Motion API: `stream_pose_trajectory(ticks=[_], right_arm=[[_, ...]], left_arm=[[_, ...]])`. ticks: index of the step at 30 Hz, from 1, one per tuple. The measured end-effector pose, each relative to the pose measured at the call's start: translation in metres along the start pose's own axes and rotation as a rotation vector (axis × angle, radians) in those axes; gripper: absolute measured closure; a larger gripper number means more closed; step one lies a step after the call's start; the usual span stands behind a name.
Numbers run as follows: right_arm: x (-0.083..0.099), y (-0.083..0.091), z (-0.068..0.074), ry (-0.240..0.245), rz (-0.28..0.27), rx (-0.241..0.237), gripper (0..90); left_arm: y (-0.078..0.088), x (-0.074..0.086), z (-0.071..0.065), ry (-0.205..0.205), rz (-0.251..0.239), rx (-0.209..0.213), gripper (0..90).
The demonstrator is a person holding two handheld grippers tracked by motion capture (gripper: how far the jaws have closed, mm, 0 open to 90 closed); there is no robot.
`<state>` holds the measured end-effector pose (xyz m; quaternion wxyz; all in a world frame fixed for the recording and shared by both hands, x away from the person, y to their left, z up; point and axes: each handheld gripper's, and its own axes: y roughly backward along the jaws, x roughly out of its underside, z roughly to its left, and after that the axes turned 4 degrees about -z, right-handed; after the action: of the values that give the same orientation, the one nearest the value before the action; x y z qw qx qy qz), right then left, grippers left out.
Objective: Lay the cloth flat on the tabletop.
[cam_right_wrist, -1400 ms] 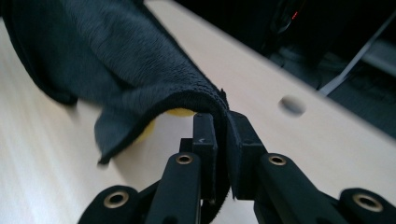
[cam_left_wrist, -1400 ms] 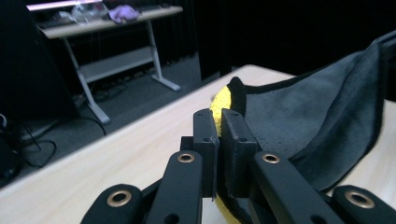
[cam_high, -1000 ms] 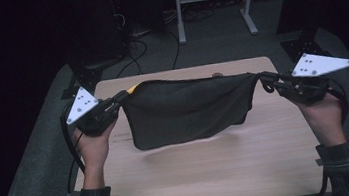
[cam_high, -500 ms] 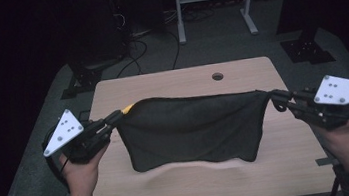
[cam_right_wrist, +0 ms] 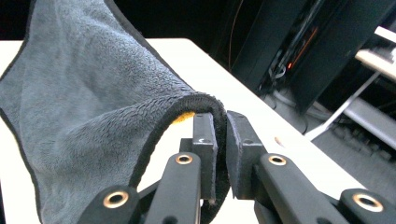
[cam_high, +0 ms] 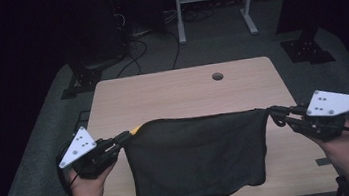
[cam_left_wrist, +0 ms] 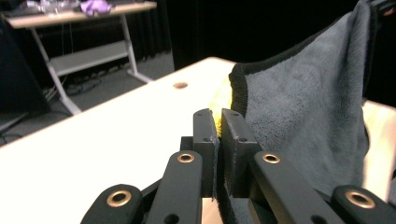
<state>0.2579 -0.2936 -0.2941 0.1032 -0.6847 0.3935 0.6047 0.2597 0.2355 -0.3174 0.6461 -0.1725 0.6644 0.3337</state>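
A dark grey fleece cloth (cam_high: pixel 197 158) (black-hemmed, yellow at its corners) hangs stretched by its top corners, its lower edge draped on the near table (cam_high: pixel 172 93).

Ahead of me the pale wooden table (cam_high: pixel 162 99) has a small round hole (cam_high: pixel 217 76) near its far edge, right of the middle. Past that edge a white metal frame (cam_high: pixel 212 2) stands on the grey floor (cam_high: pixel 41 139), with dark cables (cam_high: pixel 145 43) trailing to its left. A black stand base (cam_high: pixel 307 49) sits off the far right corner.
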Motion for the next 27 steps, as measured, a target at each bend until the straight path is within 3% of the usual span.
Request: stream_pose_trajectory(ticks=[5,8,27], right_arm=[[0.015,-0.019,-0.008,-0.029,0.036,-0.005,82.0],[0.029,-0.04,-0.015,-0.048,0.081,-0.005,81.9],[0.066,-0.118,-0.049,-0.091,0.19,0.035,81.4]], left_arm=[[-0.023,0.022,0.011,0.02,0.047,-0.002,84.5],[-0.035,0.033,0.016,0.028,0.077,-0.007,84.4],[-0.097,0.068,0.06,0.09,0.136,-0.079,84.4]])
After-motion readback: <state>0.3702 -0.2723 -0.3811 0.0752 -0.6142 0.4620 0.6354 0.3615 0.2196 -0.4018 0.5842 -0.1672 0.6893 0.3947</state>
